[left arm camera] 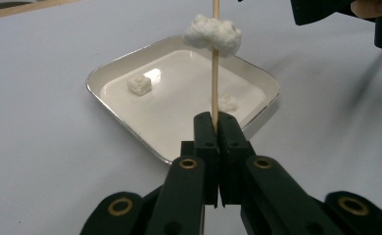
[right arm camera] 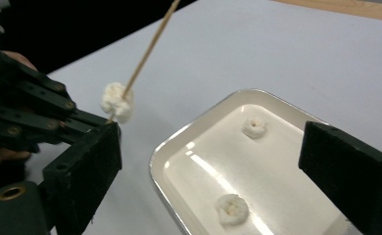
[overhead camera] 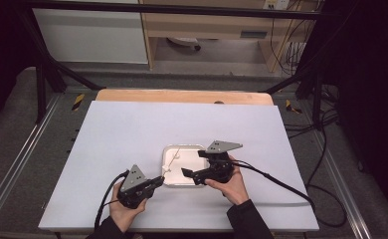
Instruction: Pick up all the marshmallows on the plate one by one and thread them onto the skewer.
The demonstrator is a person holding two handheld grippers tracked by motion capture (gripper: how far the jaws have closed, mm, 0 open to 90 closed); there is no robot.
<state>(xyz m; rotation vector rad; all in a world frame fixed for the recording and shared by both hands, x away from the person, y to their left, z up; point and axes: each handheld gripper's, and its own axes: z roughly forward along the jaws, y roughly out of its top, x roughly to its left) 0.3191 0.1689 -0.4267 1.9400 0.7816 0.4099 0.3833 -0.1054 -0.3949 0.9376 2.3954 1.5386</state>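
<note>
Our left gripper (left arm camera: 217, 128) is clenched on the skewer (left arm camera: 215, 63), one marshmallow (left arm camera: 212, 33) already threaded, held over the near-left corner of the tray (left arm camera: 110, 73). Our right gripper (right arm camera: 208, 161) is released, nothing between its jaws, above the two marshmallows (right arm camera: 254, 127) left in the tray. Next pick: we should come straight down, pinch softly, keep the skewer steady, then push on centred.
</note>
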